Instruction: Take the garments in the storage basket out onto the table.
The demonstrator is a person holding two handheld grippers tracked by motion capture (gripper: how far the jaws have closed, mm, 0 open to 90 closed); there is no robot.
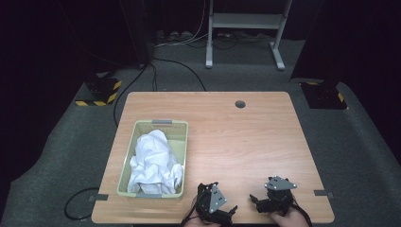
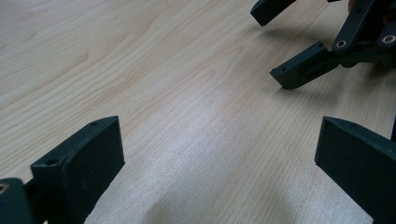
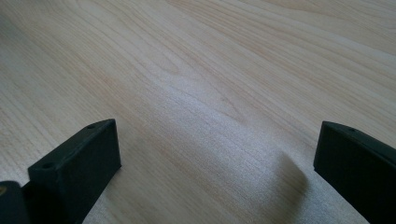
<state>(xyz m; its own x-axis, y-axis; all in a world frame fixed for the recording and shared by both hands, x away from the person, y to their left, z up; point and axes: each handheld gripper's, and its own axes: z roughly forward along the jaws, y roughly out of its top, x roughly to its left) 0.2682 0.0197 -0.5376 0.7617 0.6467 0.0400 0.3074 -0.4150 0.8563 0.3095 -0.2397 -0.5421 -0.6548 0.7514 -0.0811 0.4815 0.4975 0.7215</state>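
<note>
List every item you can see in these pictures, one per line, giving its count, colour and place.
Light wooden table: one, pale brown, centre of the high view.
Pale green plastic basket: one, on the table's left side.
Crumpled white cloth: one, inside the basket.
Round grommet hole: one, dark, near the table's far edge.
Grey metal stand: one, on the floor beyond the table.
Left gripper: one, black, open, near edge.
Right gripper: one, black, open, near edge.

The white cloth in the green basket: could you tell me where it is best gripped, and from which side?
Probably from above, at the raised bunched fold of the white cloth; the green basket walls it in on every side.
</note>
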